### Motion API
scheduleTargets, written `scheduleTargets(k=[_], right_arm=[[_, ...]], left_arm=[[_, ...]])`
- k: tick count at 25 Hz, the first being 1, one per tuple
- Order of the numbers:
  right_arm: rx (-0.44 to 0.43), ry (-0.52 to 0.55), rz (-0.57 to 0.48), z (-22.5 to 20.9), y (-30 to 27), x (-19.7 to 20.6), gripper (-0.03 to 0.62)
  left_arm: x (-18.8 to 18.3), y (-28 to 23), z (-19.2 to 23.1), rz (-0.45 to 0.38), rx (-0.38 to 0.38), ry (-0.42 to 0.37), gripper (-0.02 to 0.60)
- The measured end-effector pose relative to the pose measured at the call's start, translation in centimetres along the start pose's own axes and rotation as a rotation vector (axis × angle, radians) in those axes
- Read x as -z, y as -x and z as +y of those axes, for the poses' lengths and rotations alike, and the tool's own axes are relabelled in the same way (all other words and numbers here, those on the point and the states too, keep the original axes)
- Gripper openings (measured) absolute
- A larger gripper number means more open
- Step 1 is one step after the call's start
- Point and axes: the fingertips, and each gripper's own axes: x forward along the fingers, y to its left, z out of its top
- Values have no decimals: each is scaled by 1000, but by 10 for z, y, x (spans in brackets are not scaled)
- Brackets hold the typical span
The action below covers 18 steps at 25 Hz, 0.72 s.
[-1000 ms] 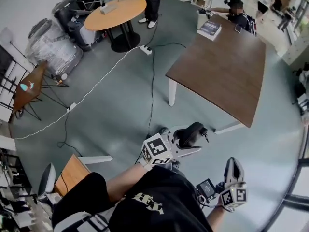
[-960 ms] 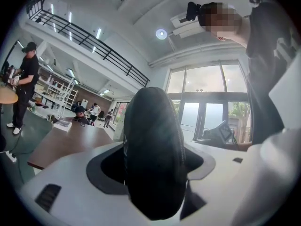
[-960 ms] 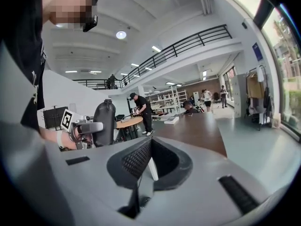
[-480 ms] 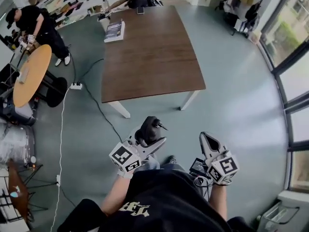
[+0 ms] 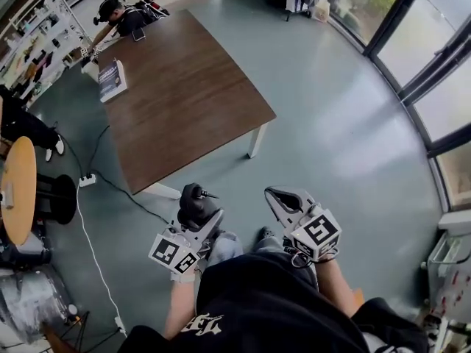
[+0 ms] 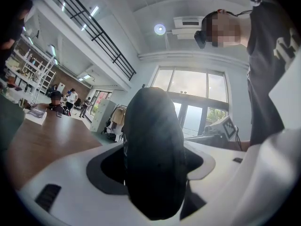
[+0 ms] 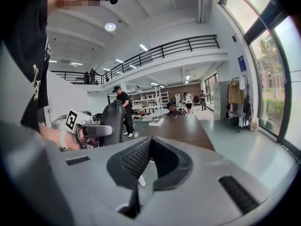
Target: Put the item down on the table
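The dark item (image 6: 153,154) appears too blurred to identify.

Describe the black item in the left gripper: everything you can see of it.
The black item is a smooth, rounded, oblong thing with a matte, dark surface; what it is made of I cannot tell. It stands roughly upright between the fingers of the left gripper, which are shut on its lower half, so its domed top rises past them. In the head view a thin stub sticks out near its top. It is held in the air above the floor, short of the brown table, touching only the gripper.
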Motion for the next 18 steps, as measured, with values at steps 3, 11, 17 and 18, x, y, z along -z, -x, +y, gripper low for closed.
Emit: scheduleTargets(k=[3,11,17,18], right_arm=[[-6,11,6,4,-12,-6,-14],[-25,26,13,21,-61,-21,-14],[-65,40,1,51,-106,-33,-14],[-71,29,-2,54,-111,-35,-14]], left_arm=[[1,1,8,5,2,10,316],[-17,24,50,-13,-16,5,316],[-33,58,96,-31,-59,-9,316],[-35,63,103,-33,-68,-10,316]])
